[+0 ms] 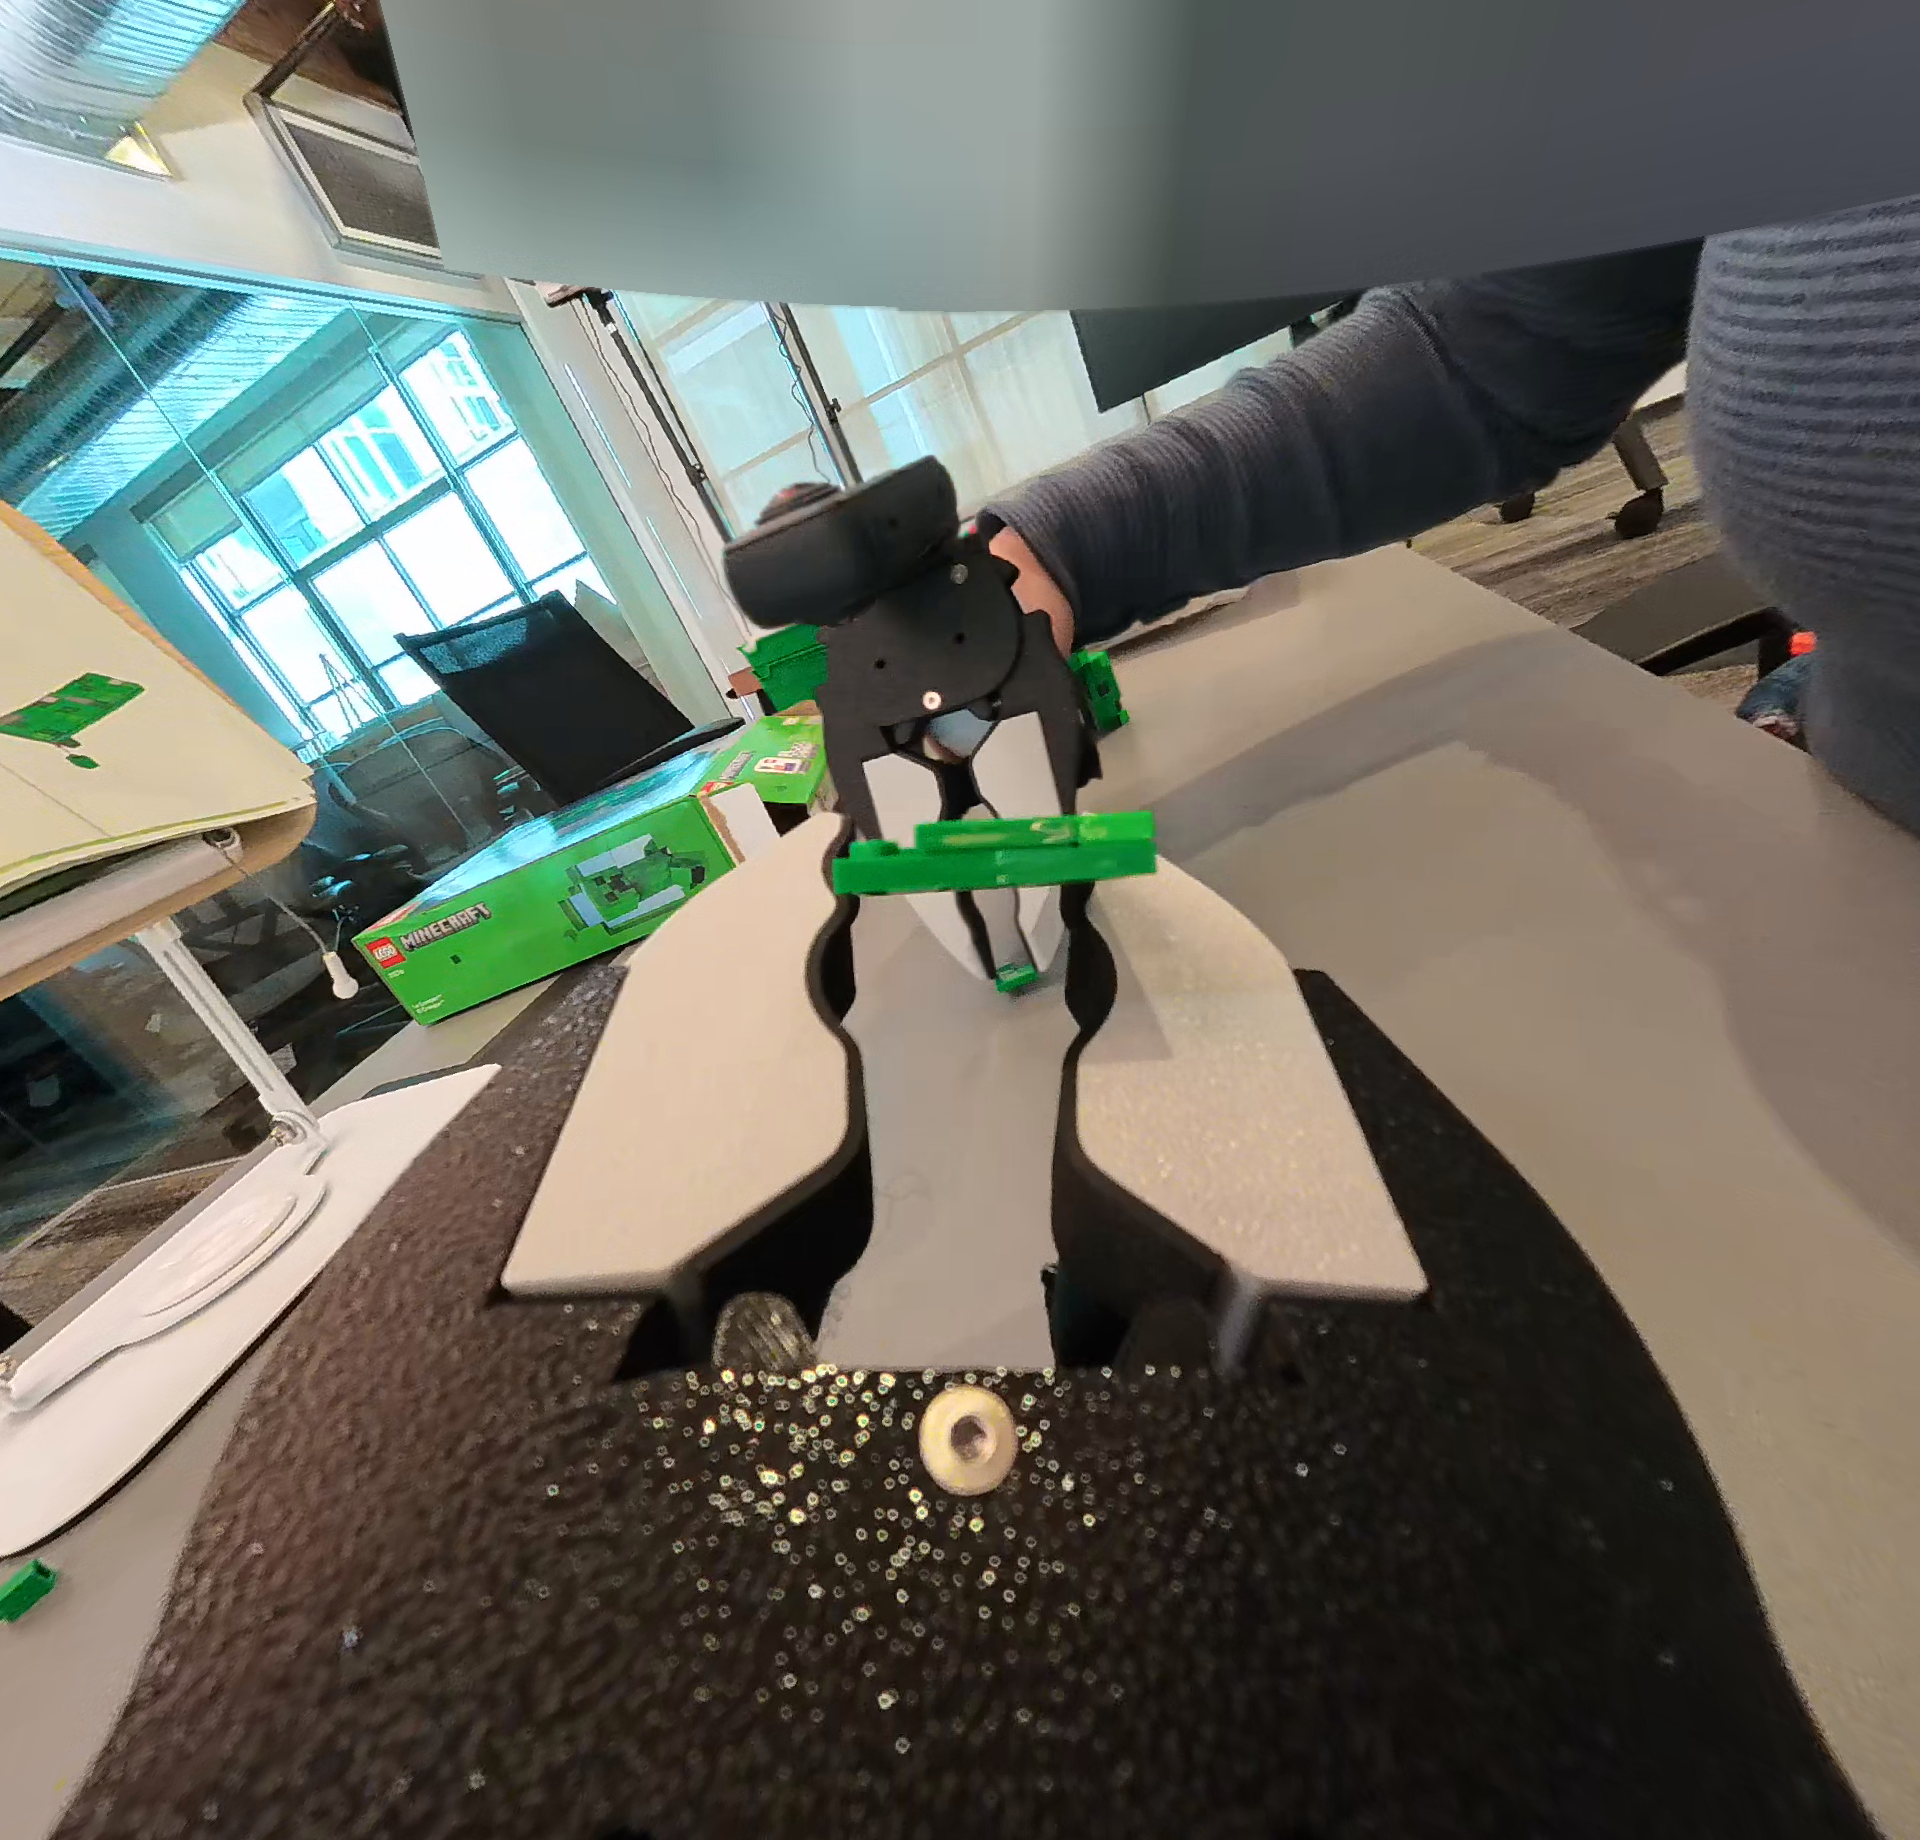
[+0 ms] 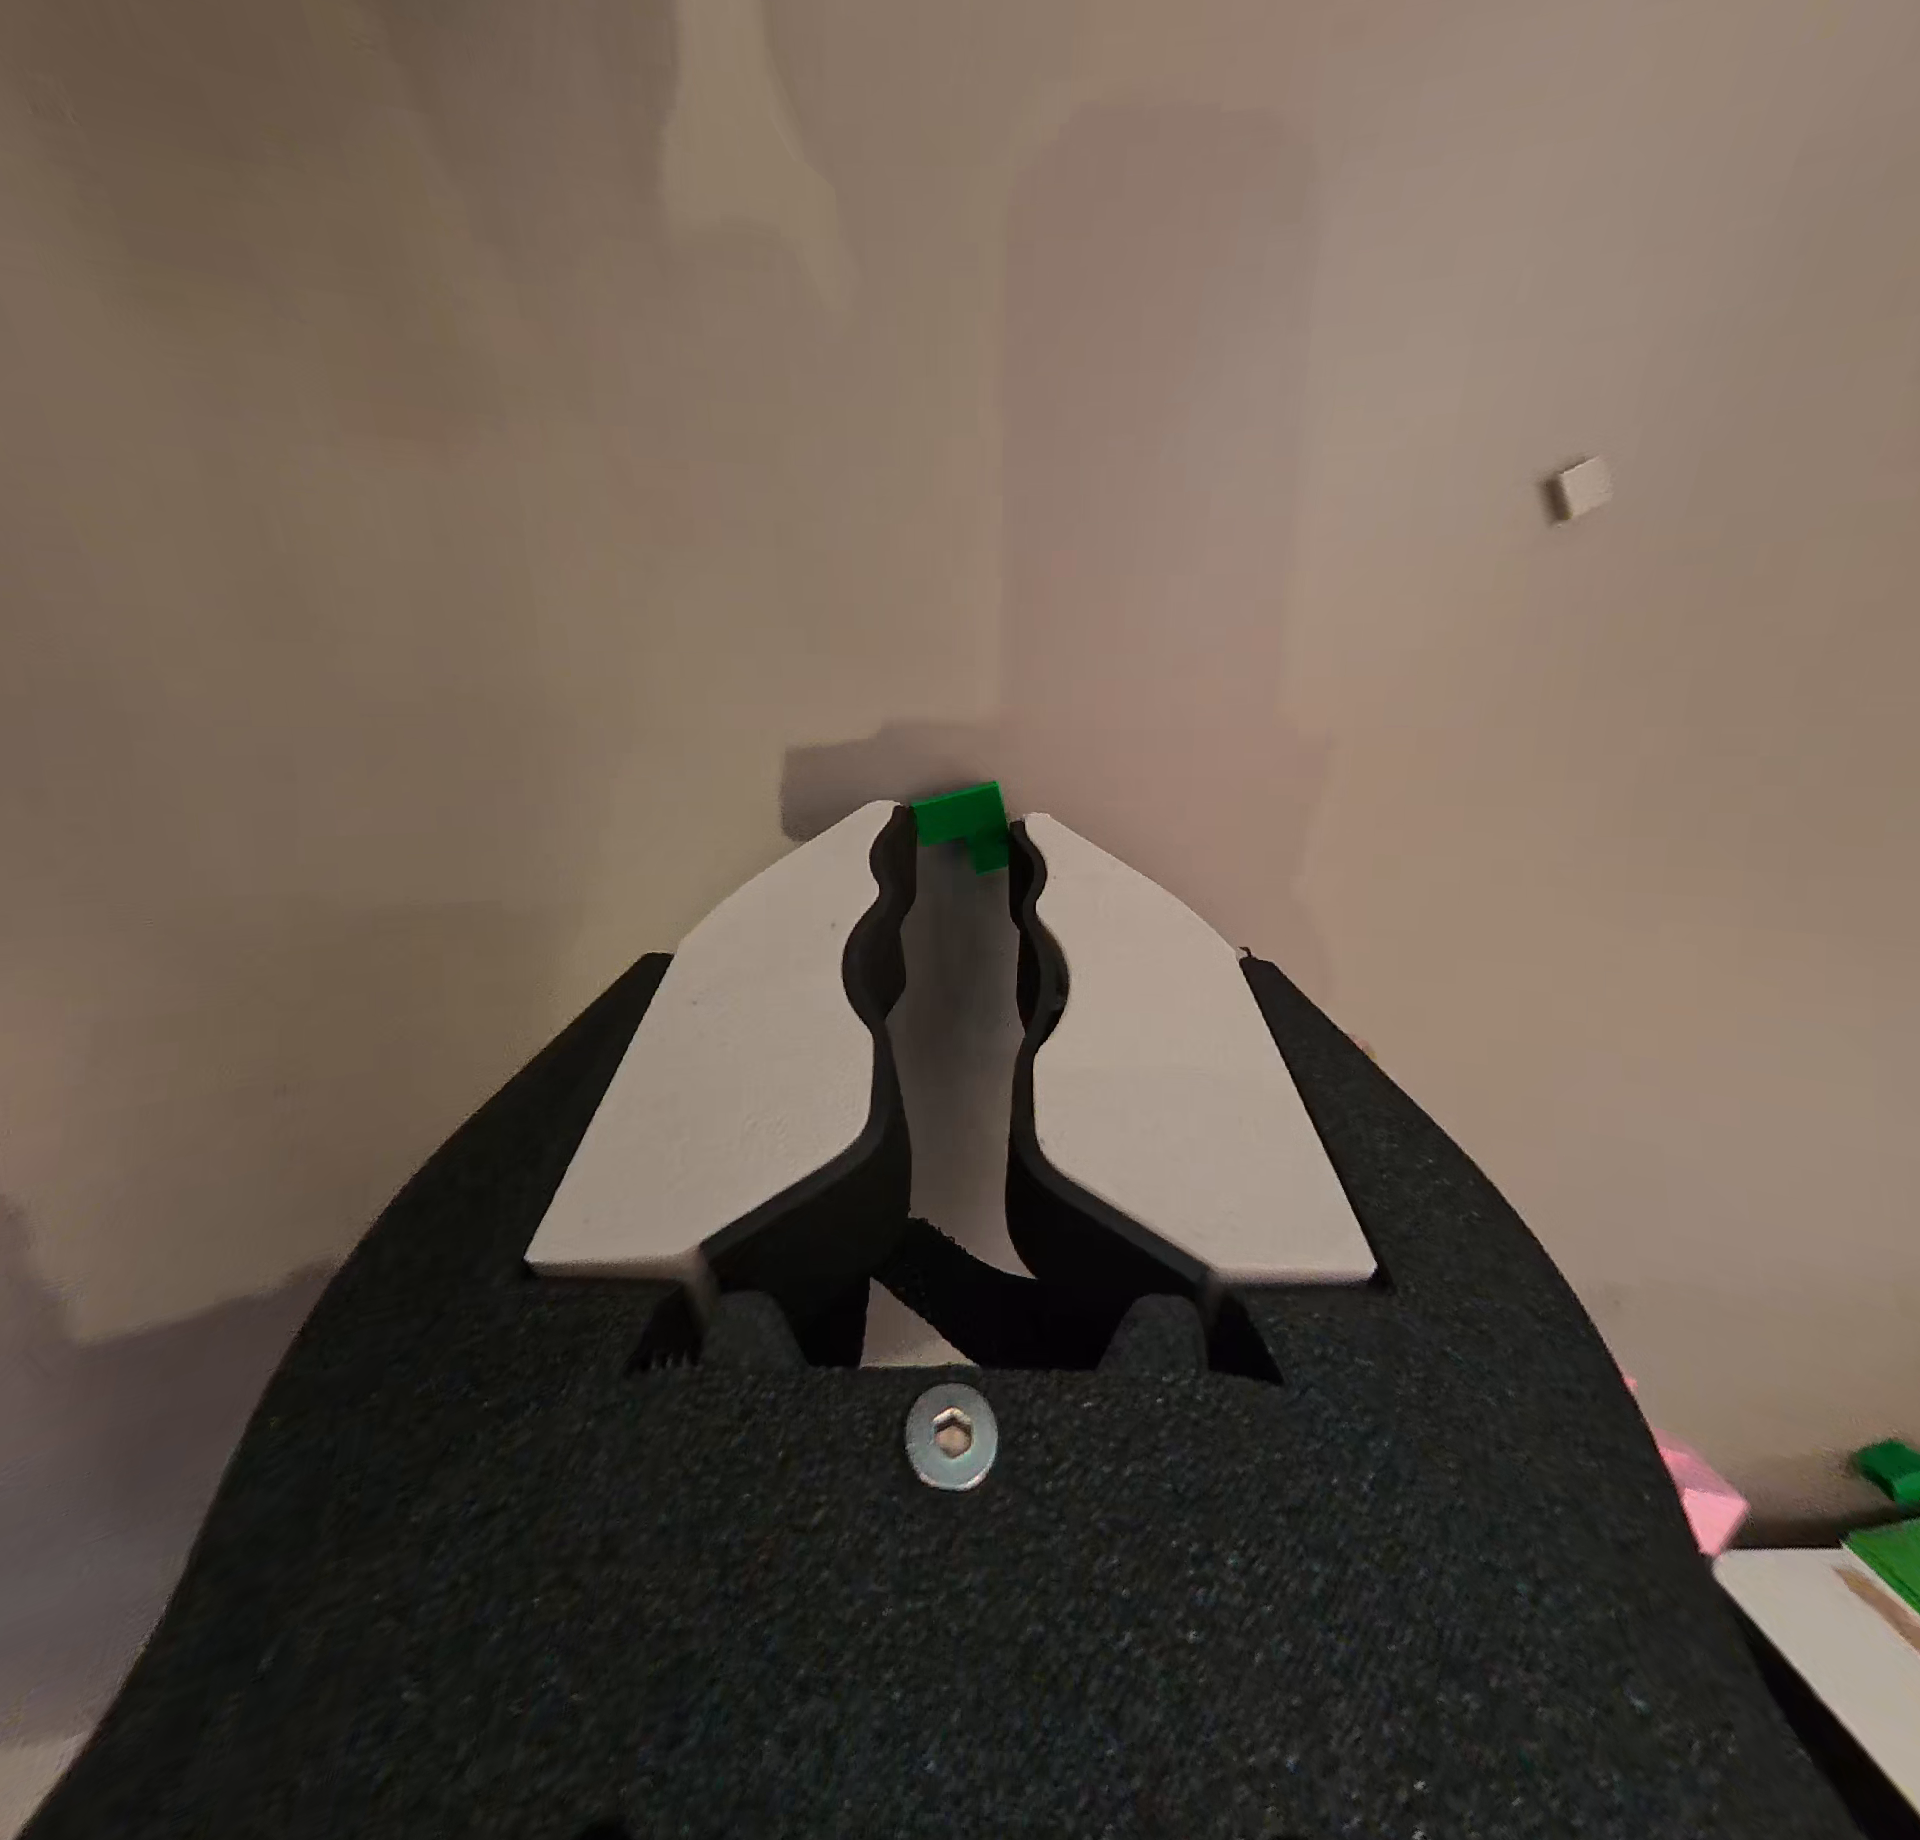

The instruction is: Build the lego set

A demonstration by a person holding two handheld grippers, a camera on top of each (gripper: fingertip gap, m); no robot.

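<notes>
At frame centre, our left gripper (image 1: 961, 871) clamps a green plate assembly (image 1: 992, 852); our right gripper (image 2: 958, 822) pinches a small green piece (image 2: 956, 818).

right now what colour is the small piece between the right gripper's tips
Bright green. The small lego piece shows best in the right wrist view.

Daylight from the windows (image 1: 343, 502) is seen behind the table (image 1: 1558, 855), wide-angle bending is noted at the edges, the right gripper (image 1: 1013, 959) is motion-blurred, and the right wrist view is dim, warm-toned, with soft smeared shadows.
</notes>
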